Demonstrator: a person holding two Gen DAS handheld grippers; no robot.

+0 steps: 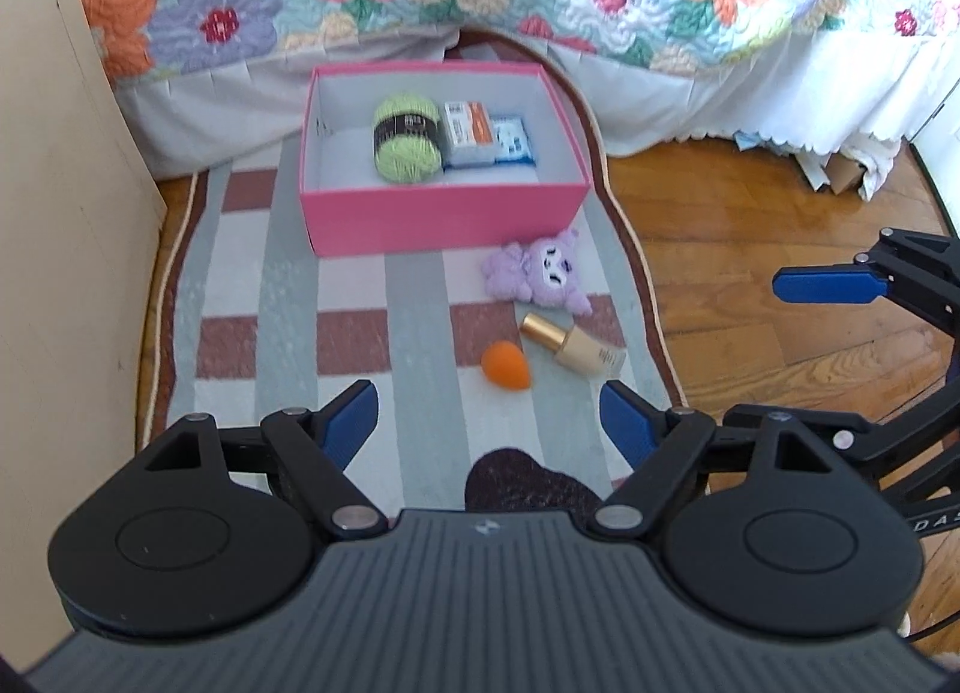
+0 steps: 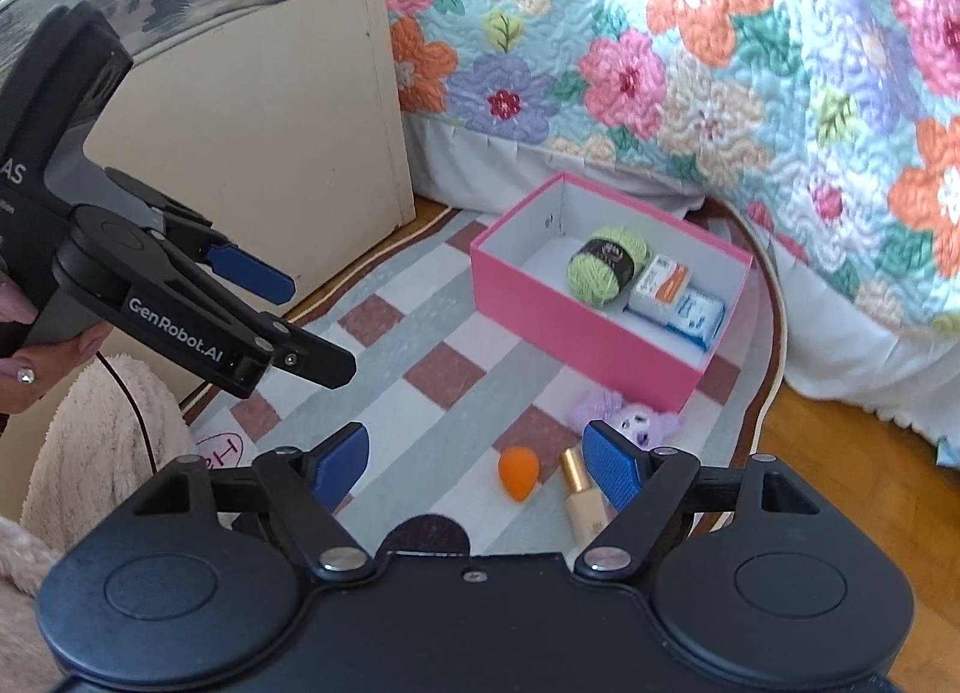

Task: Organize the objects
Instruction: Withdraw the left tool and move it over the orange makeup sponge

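1. Both grippers spread and empty: left gripper hanging over the striped rug, right gripper likewise, nothing between either pair of pads.
2. Still loose on the rug, outside the pink box: orange sponge at 12 o'clock just ahead of the left gripper, cosmetic bottle touching or nearly touching it toward 1 o'clock, purple plush beyond, near the box's front wall.
3. Already inside the box: green yarn, orange-and-white carton, blue-and-white pack, side by side.
4. Likely trouble with the sponge: egg-shaped and soft, apt to squirt out of a pinch or roll away if caught off-centre.
5. Likely trouble with the bottle: lying on its side, smooth and round, prone to roll or swivel if pinched near the gold cap; close enough to the sponge for one pad to knock the neighbour.
6. Both grippers aimed at the same small cluster; risk of a clash if both close in together.
7. Free room in the box mainly toward 9 o'clock of the yarn; a careless drop could land on the rim.
8. Readable writing: "GenRobot.AI" on the left gripper's arm in the right wrist view; "AS" on its body; a hand-drawn mark in a red ring on the rug, unclear. Carton and bottle print too small to read.
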